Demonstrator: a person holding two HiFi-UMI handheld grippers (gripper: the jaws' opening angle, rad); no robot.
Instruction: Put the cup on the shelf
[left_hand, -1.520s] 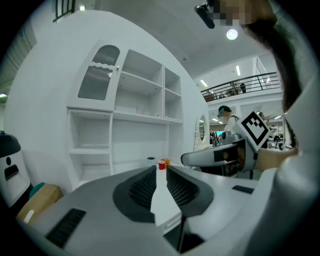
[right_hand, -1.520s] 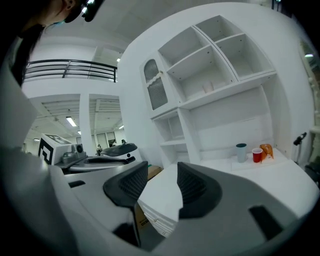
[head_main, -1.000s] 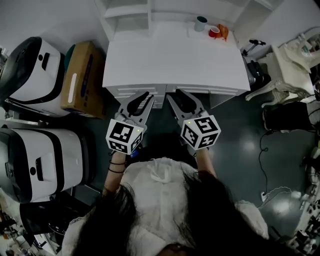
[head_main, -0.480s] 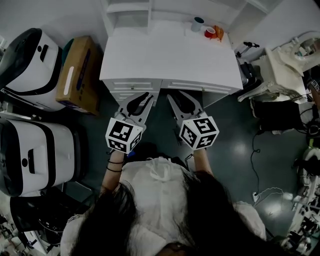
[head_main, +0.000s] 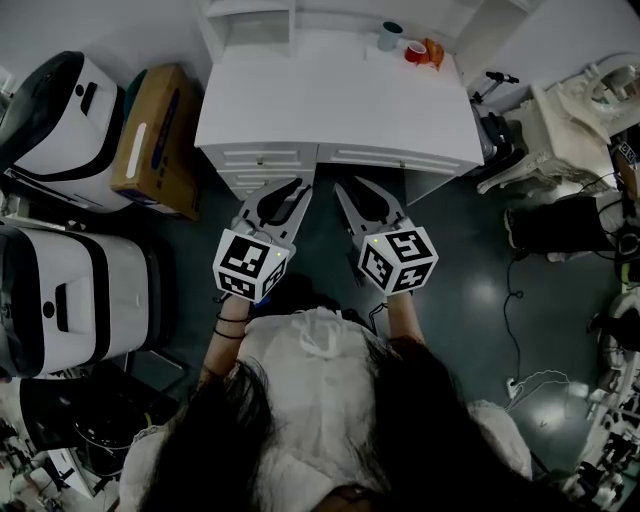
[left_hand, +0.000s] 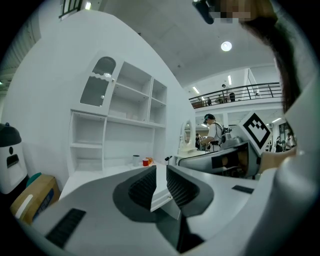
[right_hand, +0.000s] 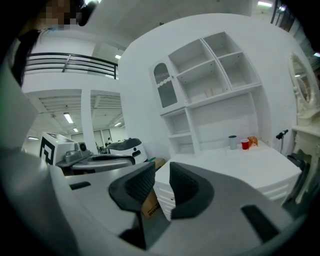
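The cup (head_main: 389, 36) stands upright at the far right of the tabletop (head_main: 330, 110). The right gripper (head_main: 347, 186) is nearer than the left gripper (head_main: 298, 185). Both jaws are together, empty.

Left tongs (head_main: 302, 186) and right tongs (head_main: 341, 186) held out side by side, pointing forward. Left jaws nearly together. Right jaws just closed, nothing between them.

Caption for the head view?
Left tool and right tool, its jaws just closed, hang empty before the desk; grey cup and red cup stand at its far edge.
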